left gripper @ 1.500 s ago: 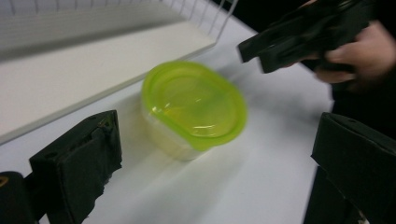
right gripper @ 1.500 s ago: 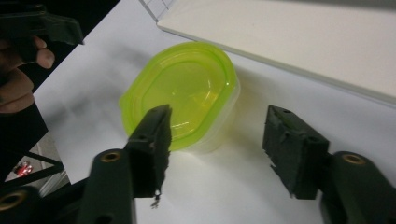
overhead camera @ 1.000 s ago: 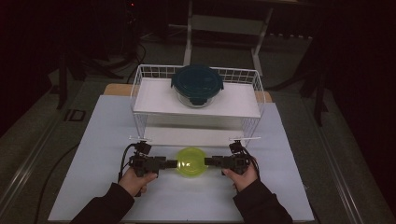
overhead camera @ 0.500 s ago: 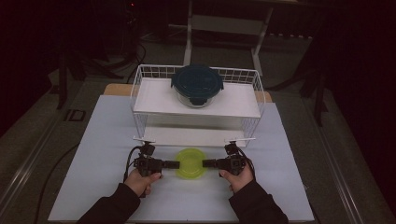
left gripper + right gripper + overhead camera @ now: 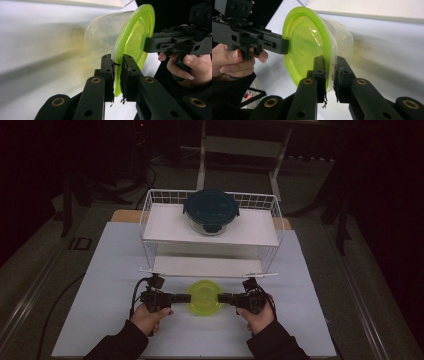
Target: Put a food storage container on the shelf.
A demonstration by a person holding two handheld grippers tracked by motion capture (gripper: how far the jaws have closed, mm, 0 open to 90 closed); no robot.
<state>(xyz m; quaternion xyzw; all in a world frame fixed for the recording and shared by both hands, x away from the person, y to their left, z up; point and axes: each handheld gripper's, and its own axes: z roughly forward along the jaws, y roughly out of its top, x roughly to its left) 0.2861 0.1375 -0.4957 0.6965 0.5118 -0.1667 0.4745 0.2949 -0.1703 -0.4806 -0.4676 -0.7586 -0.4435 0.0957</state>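
No legible text, label, brand, number or sign is found in any view. The green lid (image 5: 204, 296) and the clear container (image 5: 105, 47) beneath it are unmarked where seen. The dark-lidded container (image 5: 210, 210) on the wire rack (image 5: 150, 215) carries no readable marking at this distance.

Between the tongs, the tub (image 5: 100, 45) looks like clear glossy plastic, its lid (image 5: 135, 42) smooth translucent green plastic. Beyond them, the rack (image 5: 150, 220) looks like white-coated wire.
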